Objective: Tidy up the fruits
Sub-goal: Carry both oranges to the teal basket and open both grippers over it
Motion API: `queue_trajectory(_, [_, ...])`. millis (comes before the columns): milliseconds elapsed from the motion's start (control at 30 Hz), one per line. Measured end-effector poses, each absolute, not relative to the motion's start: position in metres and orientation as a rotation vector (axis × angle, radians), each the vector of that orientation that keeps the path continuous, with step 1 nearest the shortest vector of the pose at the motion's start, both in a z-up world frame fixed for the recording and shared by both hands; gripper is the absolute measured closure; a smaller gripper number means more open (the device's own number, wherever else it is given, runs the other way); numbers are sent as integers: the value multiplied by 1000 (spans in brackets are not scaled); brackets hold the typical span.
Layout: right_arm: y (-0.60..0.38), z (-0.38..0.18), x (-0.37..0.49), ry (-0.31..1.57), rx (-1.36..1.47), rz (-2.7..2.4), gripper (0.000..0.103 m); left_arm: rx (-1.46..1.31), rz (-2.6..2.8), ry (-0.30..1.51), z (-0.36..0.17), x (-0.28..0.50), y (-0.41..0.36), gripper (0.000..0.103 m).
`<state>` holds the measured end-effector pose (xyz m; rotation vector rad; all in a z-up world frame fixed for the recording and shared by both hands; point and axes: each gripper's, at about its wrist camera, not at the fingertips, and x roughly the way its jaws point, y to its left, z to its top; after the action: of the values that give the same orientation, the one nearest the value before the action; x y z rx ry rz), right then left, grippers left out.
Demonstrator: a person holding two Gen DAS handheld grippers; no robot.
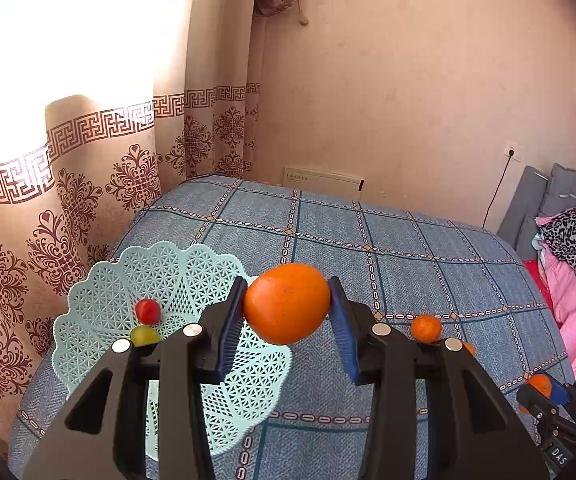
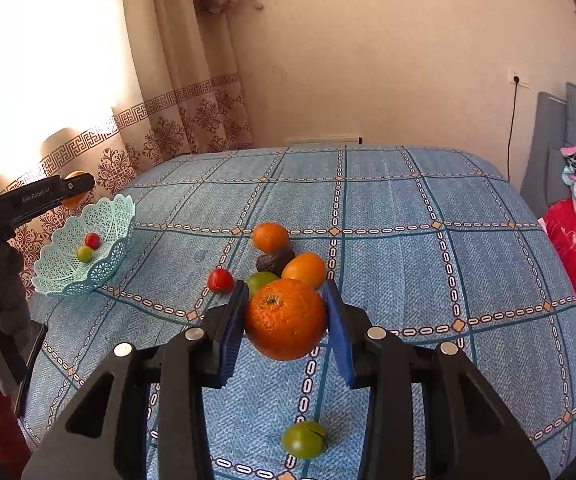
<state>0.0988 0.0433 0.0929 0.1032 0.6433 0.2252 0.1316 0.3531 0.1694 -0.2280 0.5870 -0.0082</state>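
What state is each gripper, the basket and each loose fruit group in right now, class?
left gripper: shut on smooth orange, raised beside basket.
right gripper: shut on dimpled orange.
basket: upright, holding red and green fruit.
fruit cluster: resting on bedspread.
green tomato: lying alone, split.

Strong daylight enters from the window at the upper left in both views and is overexposed to pure white there, so no detail is visible. The curtain glows warm beside it. The blue tablecloth is evenly lit, with soft shadows under the fruits (falling toward the camera). Both pictures are sharp in the centre. The fisheye lens bends straight lines strongly near the edges, and the corners are dark.
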Motion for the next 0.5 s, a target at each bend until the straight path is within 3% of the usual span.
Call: queue_trajectory(500, [155, 141, 122, 580, 90, 433, 64, -259, 159, 571, 154, 110, 429, 61])
